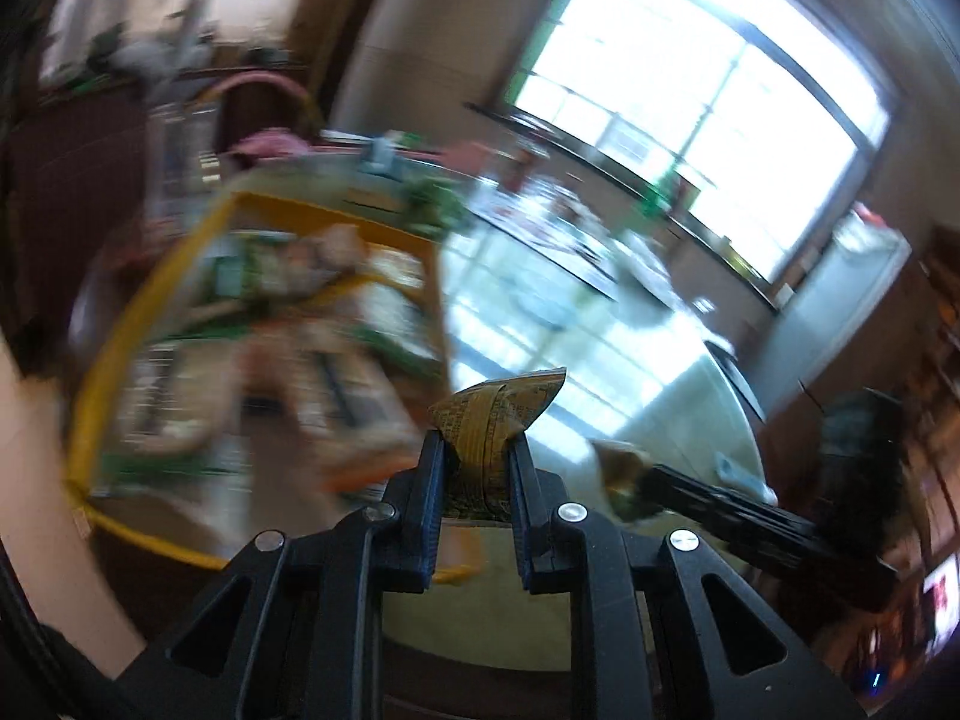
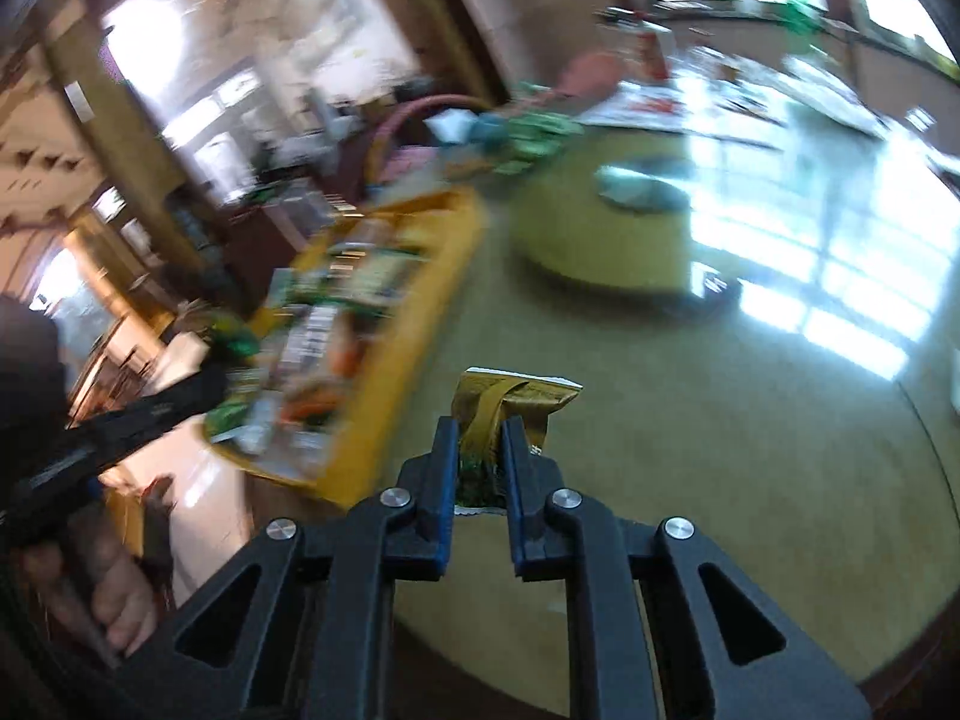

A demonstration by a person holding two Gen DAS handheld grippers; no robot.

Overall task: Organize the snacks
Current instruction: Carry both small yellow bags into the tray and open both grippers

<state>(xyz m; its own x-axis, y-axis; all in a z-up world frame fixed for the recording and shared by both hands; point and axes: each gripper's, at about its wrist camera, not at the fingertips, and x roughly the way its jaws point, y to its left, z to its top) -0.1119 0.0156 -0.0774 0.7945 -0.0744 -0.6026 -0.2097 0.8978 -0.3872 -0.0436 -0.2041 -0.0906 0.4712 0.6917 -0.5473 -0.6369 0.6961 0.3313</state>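
Observation:
My left gripper [image 1: 477, 450] is shut on a brown-yellow printed snack packet [image 1: 501, 414] and holds it above the table, just right of the yellow tray [image 1: 126, 324]. The tray holds several snack packets, blurred by motion. My right gripper [image 2: 479, 441] is shut on a gold-and-green snack packet [image 2: 516, 399] above the table, to the right of the same tray [image 2: 420, 294]. The right gripper also shows in the left wrist view [image 1: 630, 474], holding its packet. The left gripper shows as a dark bar at the left of the right wrist view [image 2: 198, 387].
The round table [image 2: 690, 480] has a yellowish-green top. A raised round turntable [image 2: 606, 234] with a small dish stands behind it. A pink-handled basket [image 1: 264, 138] and green packets [image 2: 534, 132] sit at the far side. A bright window [image 1: 690, 90] lies beyond.

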